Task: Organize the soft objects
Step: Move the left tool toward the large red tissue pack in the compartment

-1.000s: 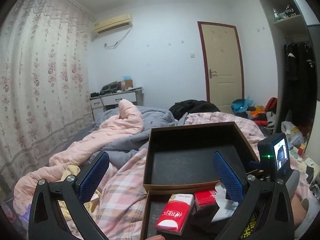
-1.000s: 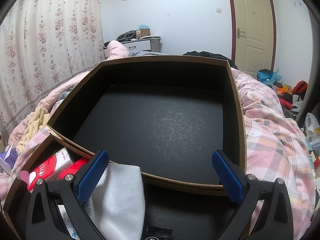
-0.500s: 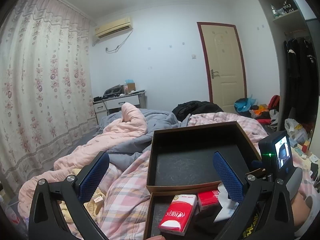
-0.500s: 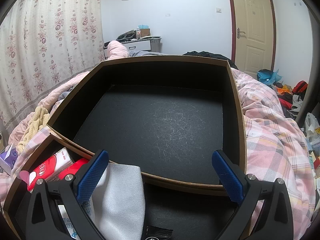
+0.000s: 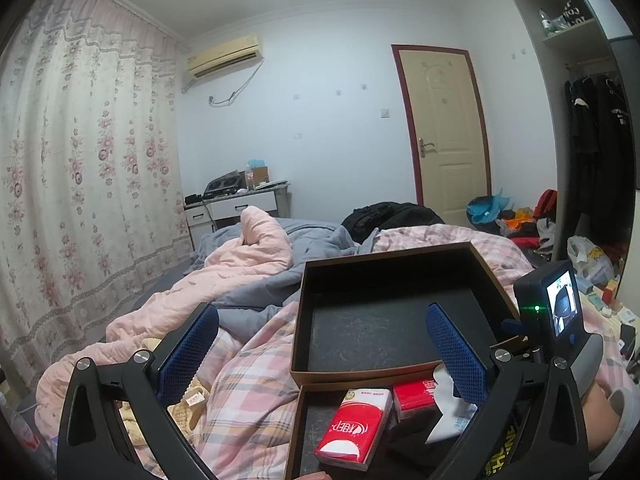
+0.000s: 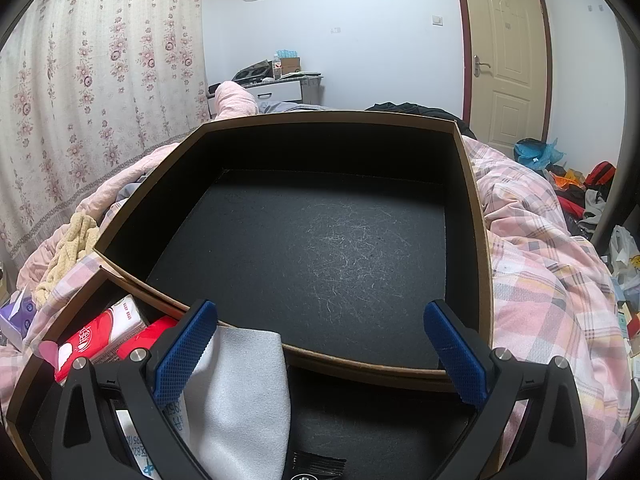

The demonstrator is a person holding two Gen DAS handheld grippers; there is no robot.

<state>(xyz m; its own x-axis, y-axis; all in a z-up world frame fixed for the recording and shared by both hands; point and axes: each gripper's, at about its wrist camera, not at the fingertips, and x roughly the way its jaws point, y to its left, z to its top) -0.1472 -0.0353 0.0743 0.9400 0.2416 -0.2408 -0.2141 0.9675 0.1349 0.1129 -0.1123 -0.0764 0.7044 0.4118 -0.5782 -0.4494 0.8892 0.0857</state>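
Closest in, the right gripper (image 6: 320, 344) hangs low over two brown-rimmed black boxes on the bed, its blue pads spread wide with nothing between them. Under its left finger, at about seven o'clock in the right wrist view, a white folded cloth (image 6: 244, 392) lies in the near box (image 6: 24, 376), and to the left of that, at eight o'clock, sits a red tissue pack (image 6: 100, 336) with a second red pack (image 6: 160, 326) touching it. The left gripper (image 5: 322, 344) is held higher and further back, also splayed fully open and empty. From its camera the red tissue pack (image 5: 354, 426) sits at six o'clock in the near box (image 5: 294, 432), the second red pack (image 5: 414, 396) just right of it, the white folded cloth (image 5: 444, 380) beyond that. The right gripper's camera unit (image 5: 556, 312), with a lit screen and a green light, shows at four o'clock. Just past the near box and touching its far rim is the empty box (image 6: 480, 216), its dark floor bare but for pale lint. Both rest on a pink plaid quilt (image 5: 248, 392). At nine o'clock in the right wrist view a yellowish towel (image 6: 68, 248) is bunched on the bedding, with a purple tissue pack (image 6: 16, 316) lower down. Further off lie a pink blanket (image 5: 240, 252) and grey bedding (image 5: 316, 240), then a small white desk (image 5: 240, 206) at eleven o'clock and a cream door (image 5: 448, 128) at one o'clock.
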